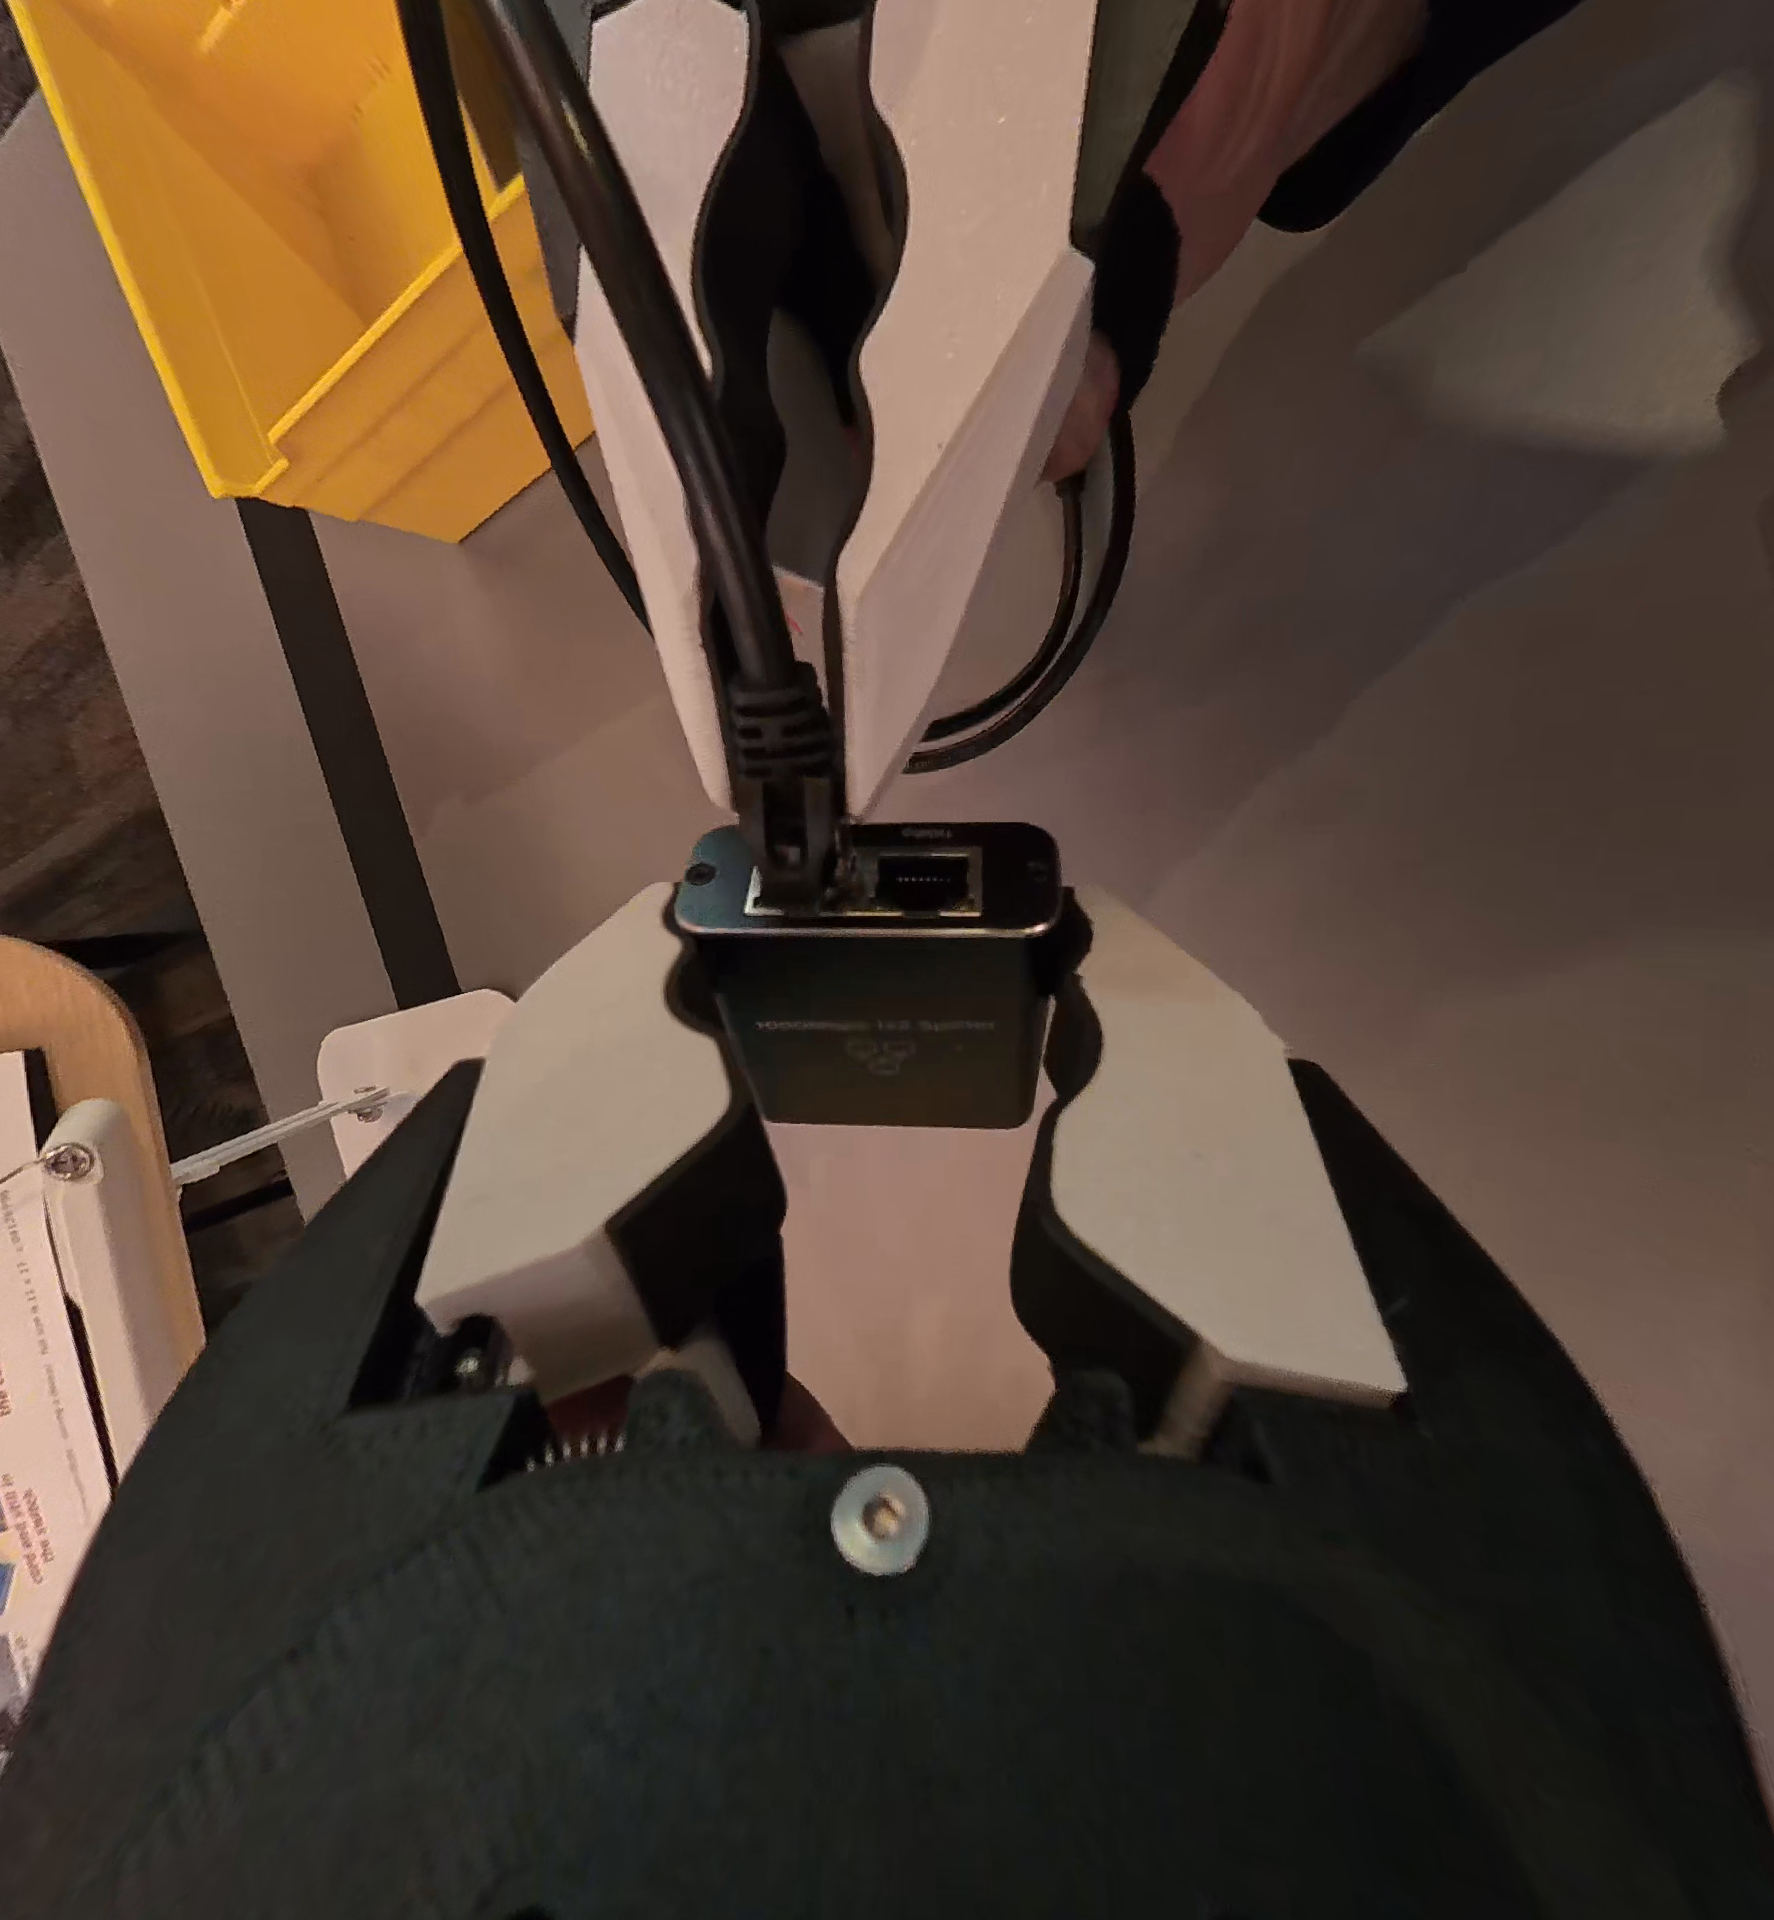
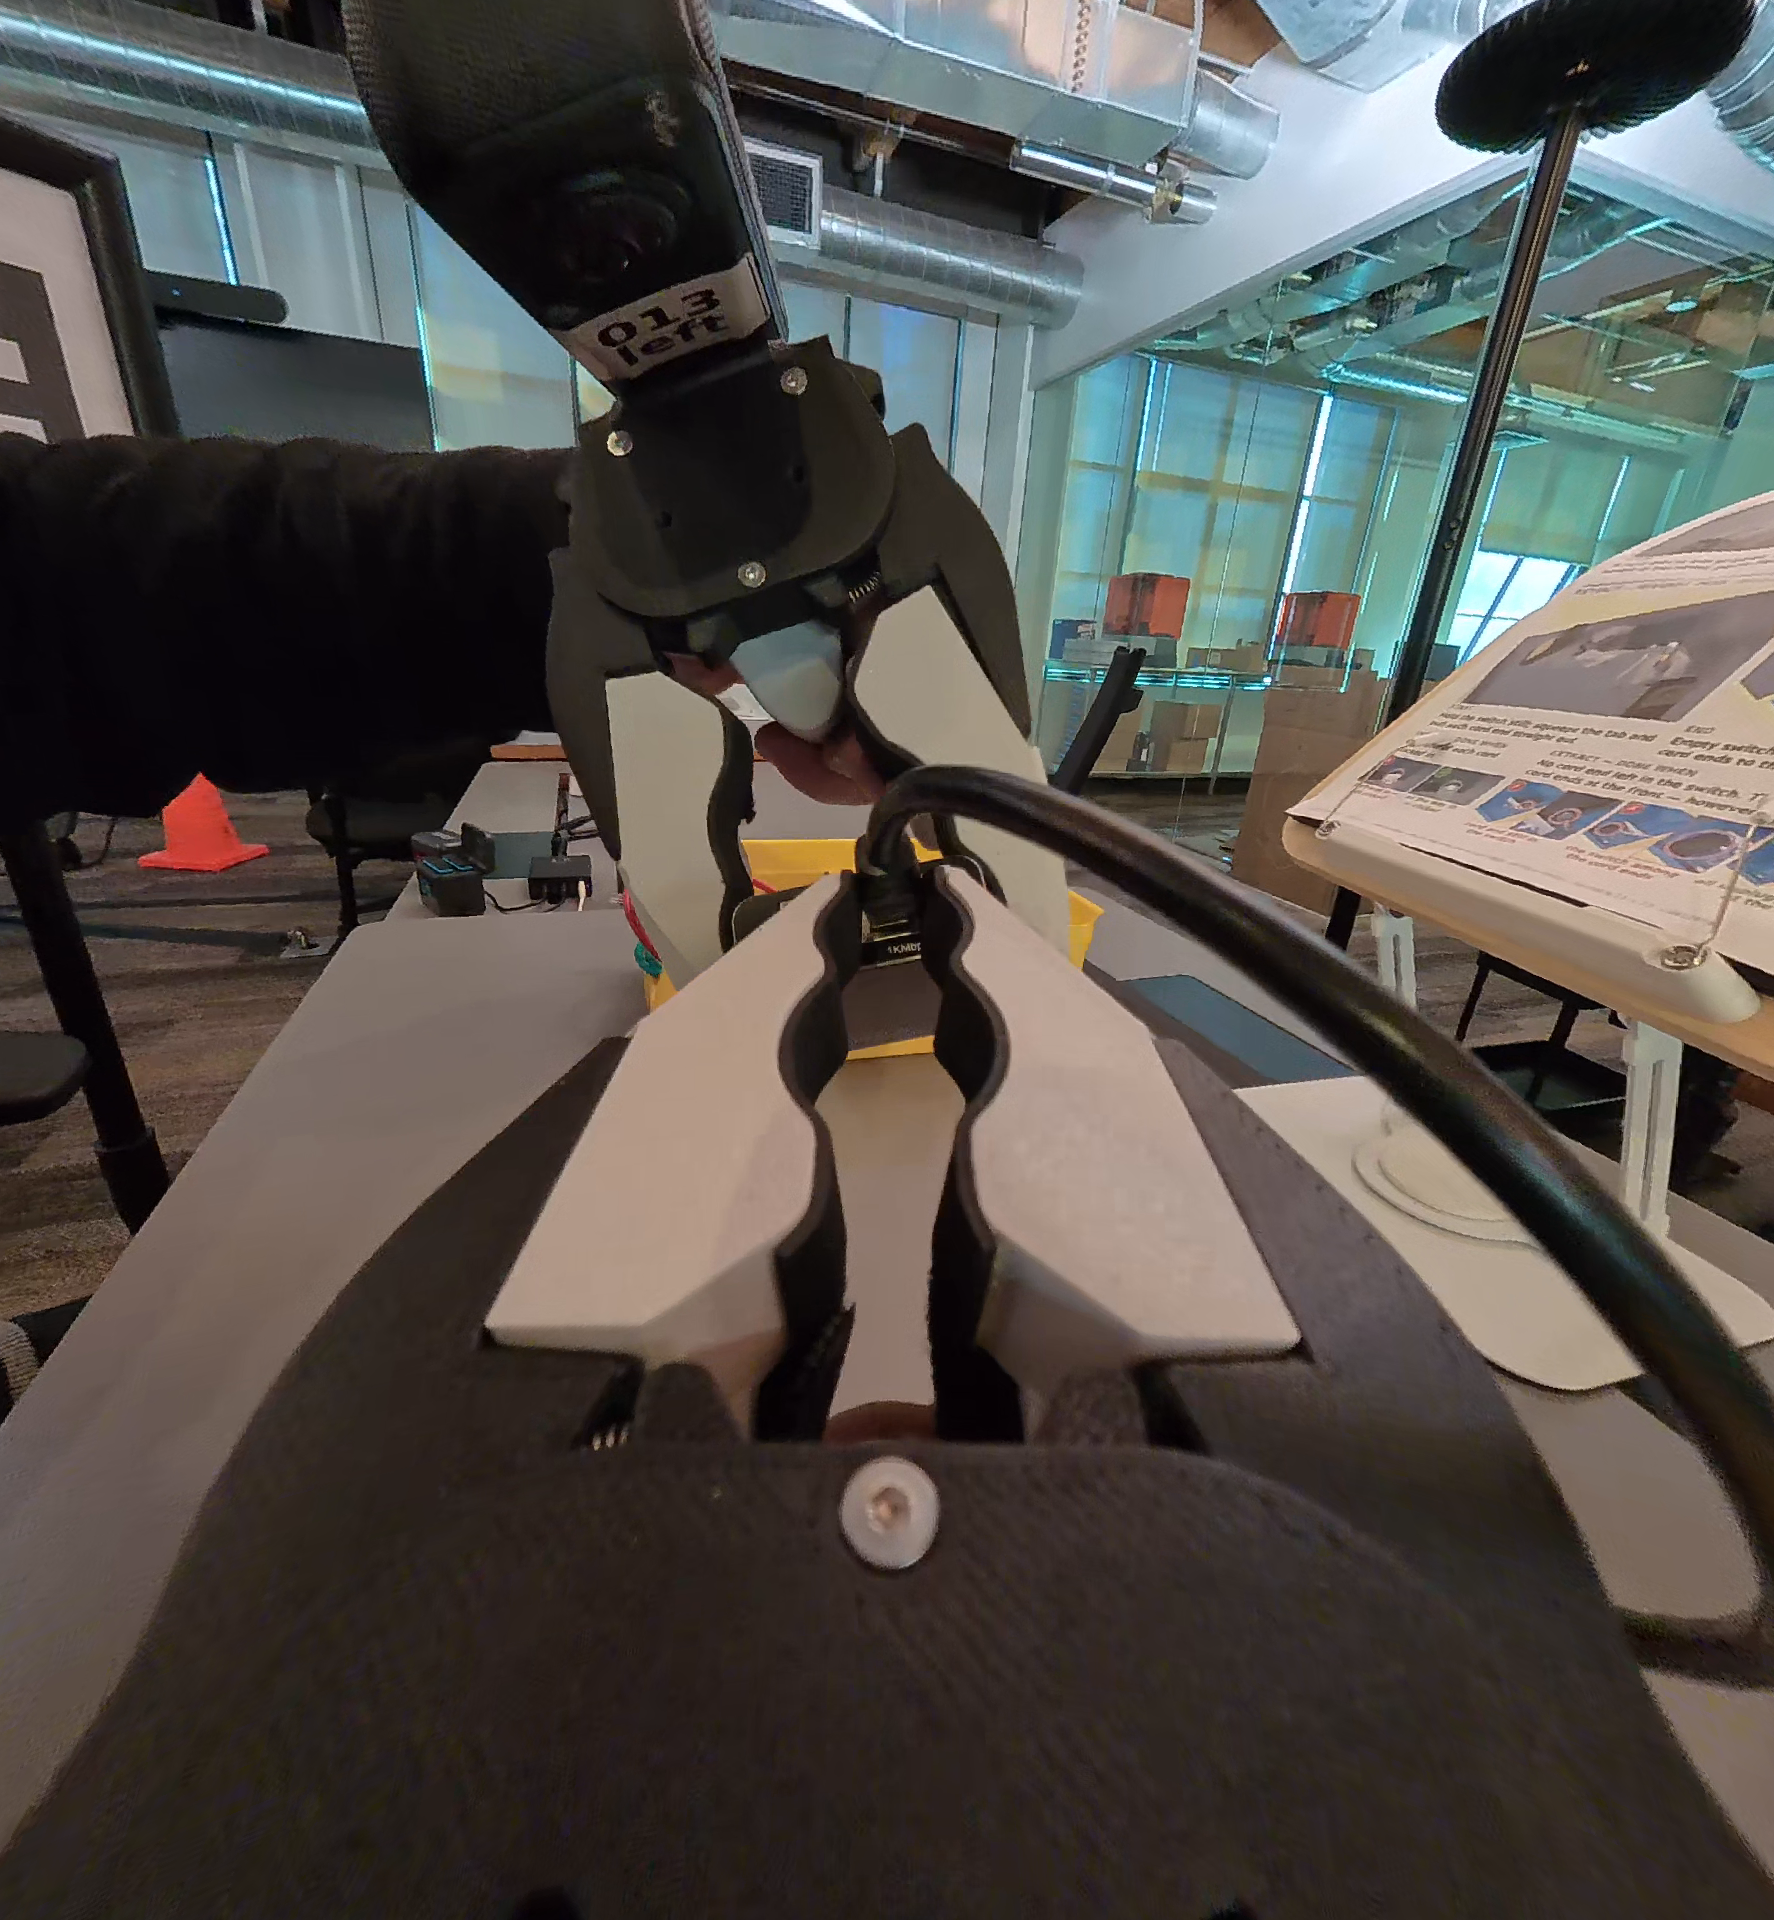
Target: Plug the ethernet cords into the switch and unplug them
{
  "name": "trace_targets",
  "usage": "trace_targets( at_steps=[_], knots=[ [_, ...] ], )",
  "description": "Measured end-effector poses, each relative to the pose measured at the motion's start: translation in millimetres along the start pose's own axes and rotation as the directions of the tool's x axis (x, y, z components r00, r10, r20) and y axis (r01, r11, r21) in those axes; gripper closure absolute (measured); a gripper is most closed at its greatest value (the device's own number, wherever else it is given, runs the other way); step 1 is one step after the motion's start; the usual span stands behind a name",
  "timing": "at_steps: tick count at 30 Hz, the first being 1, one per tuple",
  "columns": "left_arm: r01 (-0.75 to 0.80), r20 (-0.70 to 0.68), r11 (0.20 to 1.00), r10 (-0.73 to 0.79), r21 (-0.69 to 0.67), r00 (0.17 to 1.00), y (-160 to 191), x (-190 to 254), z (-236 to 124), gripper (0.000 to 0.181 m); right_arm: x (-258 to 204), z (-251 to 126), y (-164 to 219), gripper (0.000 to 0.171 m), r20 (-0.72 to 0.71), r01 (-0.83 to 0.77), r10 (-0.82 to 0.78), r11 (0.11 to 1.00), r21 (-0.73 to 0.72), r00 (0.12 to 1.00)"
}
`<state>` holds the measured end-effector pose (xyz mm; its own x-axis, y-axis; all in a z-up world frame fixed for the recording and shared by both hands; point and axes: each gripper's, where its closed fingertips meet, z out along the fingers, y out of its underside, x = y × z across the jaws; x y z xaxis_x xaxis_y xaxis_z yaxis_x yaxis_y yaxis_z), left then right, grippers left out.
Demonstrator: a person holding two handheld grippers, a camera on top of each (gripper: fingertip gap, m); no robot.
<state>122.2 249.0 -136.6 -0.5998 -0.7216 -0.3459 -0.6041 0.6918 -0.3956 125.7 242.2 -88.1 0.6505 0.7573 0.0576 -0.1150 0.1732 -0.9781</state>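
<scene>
My left gripper (image 1: 870,925) is shut on a small black switch (image 1: 893,1049) and holds it above the table with its port face toward the right gripper. The left port holds a black ethernet plug (image 1: 784,769); how deep it sits I cannot tell. The right port (image 1: 927,879) is empty. My right gripper (image 1: 798,795) is shut on that plug, its white fingers on either side. In the right wrist view the right gripper (image 2: 890,896) pinches the plug (image 2: 888,902), and the thick black cord (image 2: 1278,966) arcs off to the right. The left gripper (image 2: 737,499) stands opposite, its fingertips hidden.
A yellow bin (image 1: 291,312) stands on the grey table (image 1: 1434,883) beyond the grippers and also shows in the right wrist view (image 2: 1082,923). Thinner black cable (image 1: 1080,623) loops behind the right gripper. An instruction sheet on a tilted stand (image 2: 1641,790) is at the right. The gap from one gripper's tips to the other's is roughly 4 cm.
</scene>
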Motion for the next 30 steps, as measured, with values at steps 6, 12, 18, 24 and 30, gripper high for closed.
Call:
trace_targets(
  at_steps=[6, 12, 18, 24, 30],
  knots=[
    [-0.009, -0.013, 1.000, 0.009, -0.018, 1.000, -0.1, -0.8, 2.0, 0.124, 2.4, -3.3, 2.7, 0.162, 0.001, 0.047, -0.047, 0.998, -0.047, 0.999],
    [-0.061, -0.066, 0.984, 0.050, -0.168, 0.997, 14.5, 2.3, 7.1, 0.124, 3.2, -1.7, 19.3, 0.162, 0.006, 0.115, -0.116, 0.977, -0.178, 0.993],
    [-0.097, -0.082, 0.959, 0.077, -0.265, 0.994, 25.2, 0.1, 14.0, 0.125, 8.0, -0.9, 33.2, 0.161, -0.010, 0.132, -0.142, 0.945, -0.298, 0.990],
    [-0.105, -0.084, 0.947, 0.084, -0.302, 0.993, 30.7, -2.2, 17.8, 0.124, 11.2, -0.1, 40.1, 0.161, -0.025, 0.126, -0.146, 0.919, -0.373, 0.989],
    [-0.108, -0.086, 0.945, 0.086, -0.308, 0.993, 29.0, -3.7, 19.3, 0.124, 12.6, -2.5, 40.3, 0.161, -0.026, 0.129, -0.152, 0.908, -0.399, 0.988]
  ],
)
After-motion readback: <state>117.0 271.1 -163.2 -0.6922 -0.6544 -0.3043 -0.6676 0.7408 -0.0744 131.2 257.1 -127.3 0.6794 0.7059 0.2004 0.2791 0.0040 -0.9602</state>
